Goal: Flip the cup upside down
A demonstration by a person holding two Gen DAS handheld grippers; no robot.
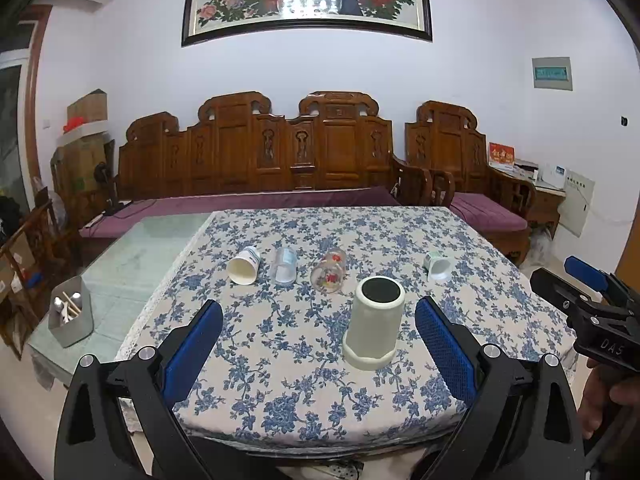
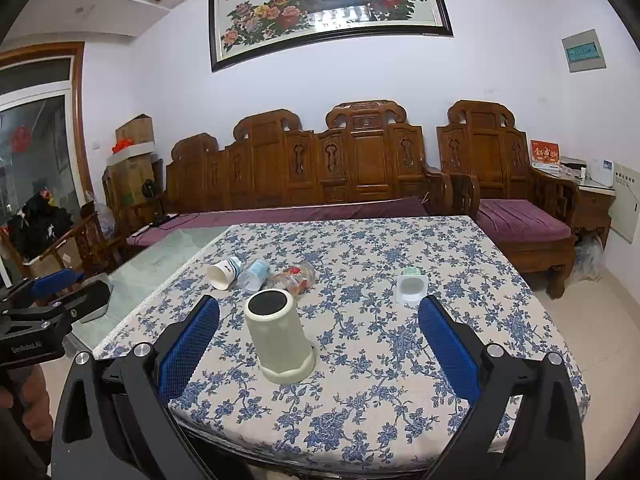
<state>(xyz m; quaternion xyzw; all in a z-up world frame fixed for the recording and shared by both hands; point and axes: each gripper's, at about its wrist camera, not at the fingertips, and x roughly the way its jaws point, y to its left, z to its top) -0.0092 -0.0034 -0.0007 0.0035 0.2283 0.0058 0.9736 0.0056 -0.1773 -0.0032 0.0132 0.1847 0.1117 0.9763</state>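
A pale green cup [image 1: 374, 326] stands upside down on the floral tablecloth [image 1: 288, 364], black base up; it also shows in the right wrist view [image 2: 280, 338]. Behind it several cups lie on their sides: a white paper cup [image 1: 244, 266], a clear blue-tinted cup [image 1: 285, 266], a glass with red flowers [image 1: 330, 272] and a small white-green cup [image 1: 437, 266]. My left gripper [image 1: 318, 338] is open, empty, near the table's front edge, the upturned cup between its fingers' lines. My right gripper [image 2: 318, 338] is open and empty beside it.
A grey holder with utensils [image 1: 71, 316] stands on the bare green glass tabletop [image 1: 132, 264] to the left. A carved wooden sofa [image 1: 280, 152] with purple cushions lines the far wall. The right gripper's body [image 1: 592, 312] shows at the left view's right edge.
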